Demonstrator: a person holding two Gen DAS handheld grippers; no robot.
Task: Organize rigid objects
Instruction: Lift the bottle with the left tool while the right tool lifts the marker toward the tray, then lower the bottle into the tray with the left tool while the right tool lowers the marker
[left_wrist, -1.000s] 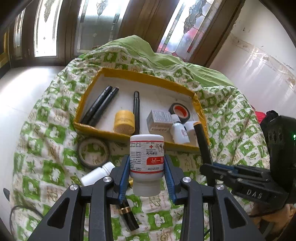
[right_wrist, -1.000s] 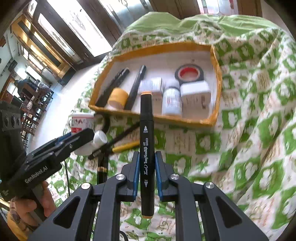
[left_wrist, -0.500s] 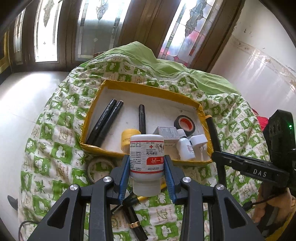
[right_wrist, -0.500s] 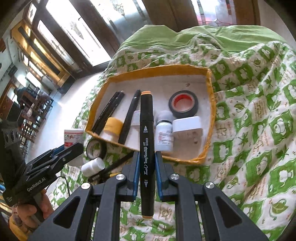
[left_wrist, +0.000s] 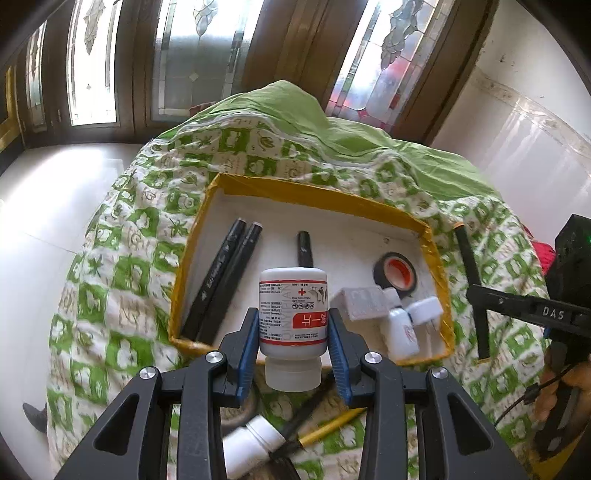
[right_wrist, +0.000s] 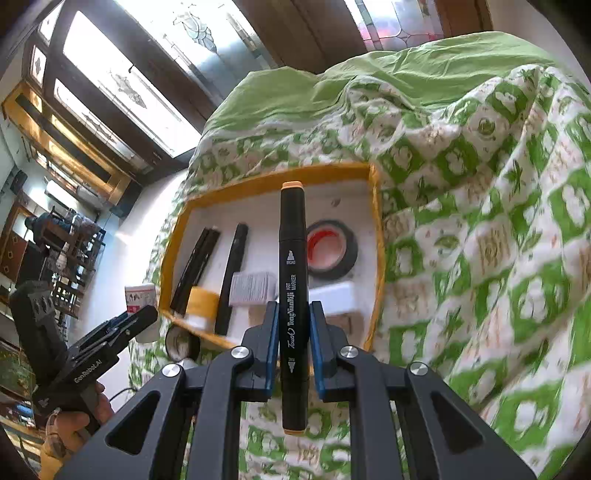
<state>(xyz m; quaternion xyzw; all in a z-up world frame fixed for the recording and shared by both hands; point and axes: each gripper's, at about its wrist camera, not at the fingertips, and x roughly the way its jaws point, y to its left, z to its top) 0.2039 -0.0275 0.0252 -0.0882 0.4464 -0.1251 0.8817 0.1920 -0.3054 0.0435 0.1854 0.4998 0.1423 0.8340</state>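
Left wrist view: we are clamping the left tool (left_wrist: 293, 334) on a white medicine bottle (left_wrist: 293, 308), cap toward us, and angling it down over the yellow-rimmed tray (left_wrist: 325, 195) on the bed, presumably to place it beside the small bottles. We are pinching the right tool (right_wrist: 293, 334) on a black marker (right_wrist: 293, 295), lengthwise toward the tray's markers.

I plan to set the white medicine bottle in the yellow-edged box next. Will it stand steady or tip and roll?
The white medicine bottle looks like rigid plastic, so it should keep its shape. It is held cap-down; that narrower cap probably tips easily. Laid sideways, its round body would likely roll on the yellow-edged box's flat floor.
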